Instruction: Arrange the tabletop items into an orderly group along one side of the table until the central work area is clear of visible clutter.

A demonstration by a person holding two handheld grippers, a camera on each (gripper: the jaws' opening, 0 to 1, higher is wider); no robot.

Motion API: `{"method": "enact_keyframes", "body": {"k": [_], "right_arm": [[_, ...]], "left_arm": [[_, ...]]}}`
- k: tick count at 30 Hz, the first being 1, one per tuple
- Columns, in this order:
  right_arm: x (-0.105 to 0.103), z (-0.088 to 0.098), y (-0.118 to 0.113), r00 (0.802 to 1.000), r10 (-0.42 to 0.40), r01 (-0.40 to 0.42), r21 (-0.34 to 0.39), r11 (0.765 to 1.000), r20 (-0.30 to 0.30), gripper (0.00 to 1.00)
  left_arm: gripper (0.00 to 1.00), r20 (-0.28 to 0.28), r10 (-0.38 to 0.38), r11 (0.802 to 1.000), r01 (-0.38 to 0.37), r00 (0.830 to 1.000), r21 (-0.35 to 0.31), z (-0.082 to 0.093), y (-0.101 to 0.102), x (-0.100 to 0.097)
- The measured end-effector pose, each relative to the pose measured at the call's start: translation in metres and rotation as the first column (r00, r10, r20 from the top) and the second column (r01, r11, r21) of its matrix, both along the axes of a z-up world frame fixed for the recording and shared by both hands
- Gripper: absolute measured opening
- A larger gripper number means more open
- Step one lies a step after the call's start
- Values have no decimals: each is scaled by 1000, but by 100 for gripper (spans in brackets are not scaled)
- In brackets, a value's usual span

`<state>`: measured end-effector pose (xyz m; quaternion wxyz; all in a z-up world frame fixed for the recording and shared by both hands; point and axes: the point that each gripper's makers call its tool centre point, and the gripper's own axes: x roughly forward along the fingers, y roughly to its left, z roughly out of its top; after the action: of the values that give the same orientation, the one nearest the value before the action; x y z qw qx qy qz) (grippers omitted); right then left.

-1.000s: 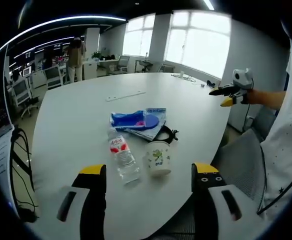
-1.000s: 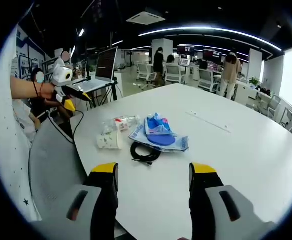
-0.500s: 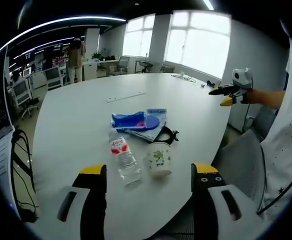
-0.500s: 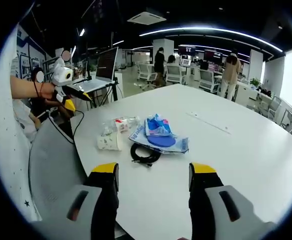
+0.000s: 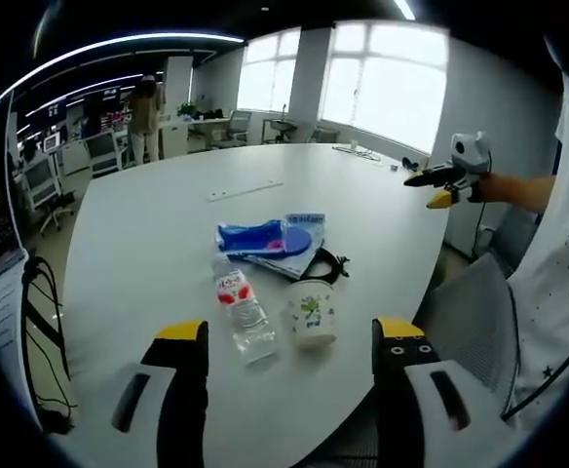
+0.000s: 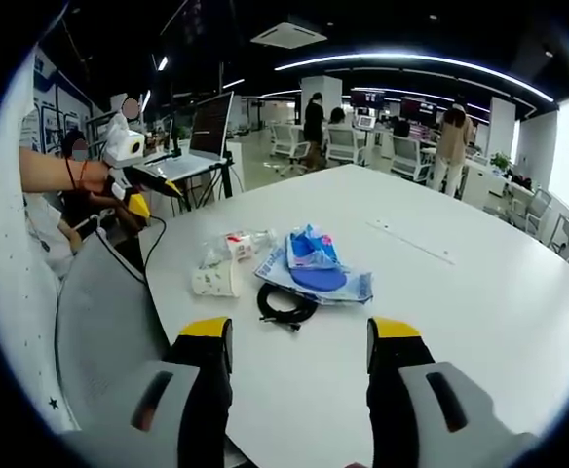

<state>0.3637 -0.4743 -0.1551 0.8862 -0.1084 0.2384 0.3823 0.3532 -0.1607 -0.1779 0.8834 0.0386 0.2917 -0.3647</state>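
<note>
On the white table lie a clear water bottle on its side, a paper cup standing upright, a blue plastic bag on a white-blue pack, and a black cable coil. My left gripper hangs open just short of the bottle and cup. In the right gripper view the cup, bottle, blue bag and cable lie ahead of my open right gripper. The right gripper is seen off the table's right side, the left gripper at far left.
A long white strip lies further up the table. A grey chair stands at the near right edge. Black cables hang at the left. A laptop on a stand, office desks and people are beyond.
Both views have shifted only slightly with my hands. The items on the table lie as before, and both grippers stay open.
</note>
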Motion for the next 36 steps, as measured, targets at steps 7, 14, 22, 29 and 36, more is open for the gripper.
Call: {"method": "enact_keyframes", "body": {"k": [7, 14, 22, 29, 36], "right_arm": [[3, 0, 5, 1000, 0, 0, 5, 1000, -2, 54], [7, 0, 7, 1000, -2, 2, 10, 1000, -3, 53], [15, 1, 12, 1000, -6, 6, 16, 1000, -2, 52], [23, 3, 24, 1000, -3, 3, 29, 1000, 0, 51], [30, 3, 32, 1000, -3, 3, 38, 999, 0, 50]], "left_arm": [[68, 3, -6, 1000, 6, 1000, -1, 2, -1, 4], [68, 7, -11, 1000, 11, 1000, -2, 2, -3, 9], [68, 13, -13, 1000, 13, 1000, -8, 3, -5, 17], [68, 20, -18, 1000, 18, 1000, -9, 4, -6, 27], [68, 24, -20, 1000, 20, 1000, -12, 3, -7, 36]]}}
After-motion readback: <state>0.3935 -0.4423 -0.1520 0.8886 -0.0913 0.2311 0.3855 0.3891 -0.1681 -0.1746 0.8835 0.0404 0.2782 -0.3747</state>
